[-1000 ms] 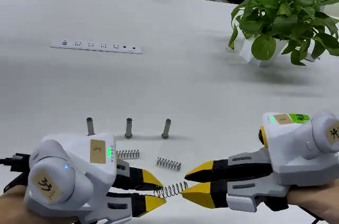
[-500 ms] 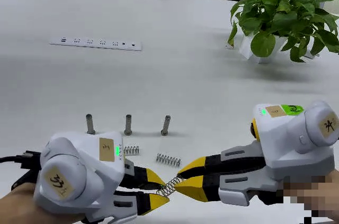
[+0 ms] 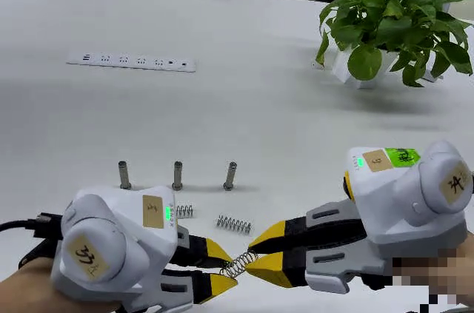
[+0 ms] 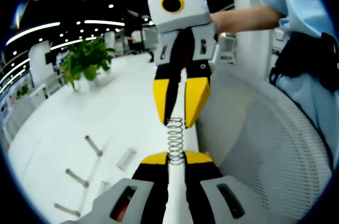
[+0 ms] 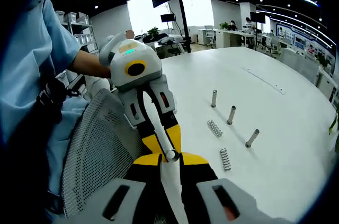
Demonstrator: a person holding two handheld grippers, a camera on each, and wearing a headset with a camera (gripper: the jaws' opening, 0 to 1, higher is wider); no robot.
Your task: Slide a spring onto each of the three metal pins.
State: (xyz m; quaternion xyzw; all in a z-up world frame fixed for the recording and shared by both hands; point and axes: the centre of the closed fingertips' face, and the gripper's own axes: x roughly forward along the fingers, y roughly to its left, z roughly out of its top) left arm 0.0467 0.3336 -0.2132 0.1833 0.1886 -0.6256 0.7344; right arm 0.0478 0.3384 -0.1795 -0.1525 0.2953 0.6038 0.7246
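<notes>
Three upright metal pins [image 3: 124,174] [image 3: 177,175] [image 3: 230,176] stand in a row on the white table, all bare. In the head view my left gripper [image 3: 228,268] and right gripper [image 3: 252,256] meet tip to tip near the front edge. Between them, lifted off the table, is one spring [image 3: 238,263], with each gripper shut on one end. The left gripper view shows this spring [image 4: 175,139] running from my own tips [image 4: 175,158] to the right gripper [image 4: 177,121]. In the right gripper view its end shows as a ring [image 5: 171,155]. Two more springs [image 3: 184,211] [image 3: 234,224] lie in front of the pins.
A white power strip [image 3: 132,63] lies at the far left of the table. A potted green plant [image 3: 392,13] stands at the far right. A mesh chair [image 5: 100,155] and a person's blue sleeve [image 5: 37,54] are on the near side.
The right gripper has moved left toward the left gripper and its jaws have shut on the spring's free end. The spring now spans a shorter gap. The pins have not moved.
</notes>
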